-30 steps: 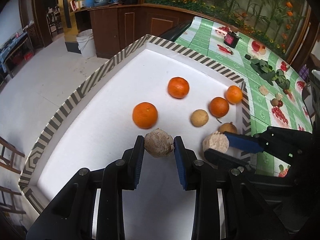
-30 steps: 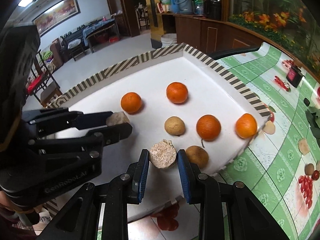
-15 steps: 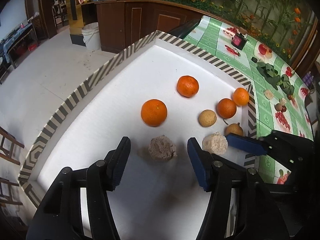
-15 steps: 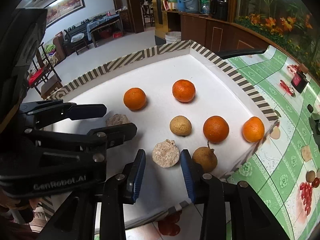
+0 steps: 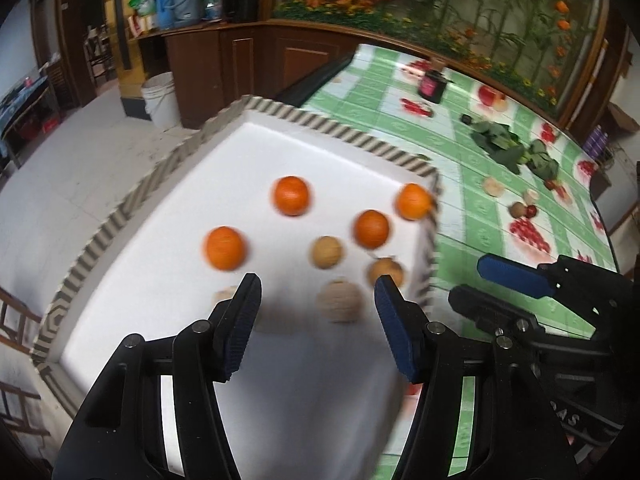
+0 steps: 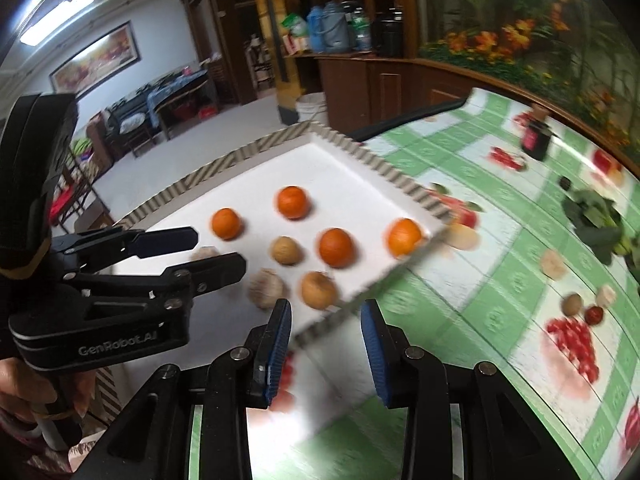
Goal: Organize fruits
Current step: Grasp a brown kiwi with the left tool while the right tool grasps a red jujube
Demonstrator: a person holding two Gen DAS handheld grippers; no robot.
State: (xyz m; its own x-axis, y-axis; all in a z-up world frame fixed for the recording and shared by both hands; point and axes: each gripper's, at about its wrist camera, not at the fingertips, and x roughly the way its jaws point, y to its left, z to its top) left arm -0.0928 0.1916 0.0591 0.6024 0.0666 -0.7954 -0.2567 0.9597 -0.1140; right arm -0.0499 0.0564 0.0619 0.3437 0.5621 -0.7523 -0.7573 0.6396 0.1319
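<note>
A white tray with a striped rim (image 5: 340, 132) holds several oranges, among them one at the left (image 5: 225, 248). It also holds two smooth brown fruits (image 5: 327, 252) and two rough beige ones. One beige fruit (image 5: 339, 301) lies just beyond my left gripper (image 5: 317, 282), which is open with nothing between its pads. The other beige fruit (image 5: 226, 294) peeks out behind that gripper's left finger. My right gripper (image 6: 326, 308) hangs open over the tray's near corner (image 6: 384, 170), holding nothing. A brown fruit (image 6: 318, 290) and a beige one (image 6: 266, 290) lie just ahead of it.
A green checked tablecloth (image 5: 460, 200) with fruit prints lies to the right of the tray. On it are a dark jar (image 5: 431, 86), leafy greens (image 5: 508, 148) and small loose fruits (image 5: 520, 210). A white bucket (image 5: 162, 98) stands on the floor by wooden cabinets.
Both grippers let go of the rough beige fruits they held, opened, and drew back and up from the tray. The fruits stay on the tray.
</note>
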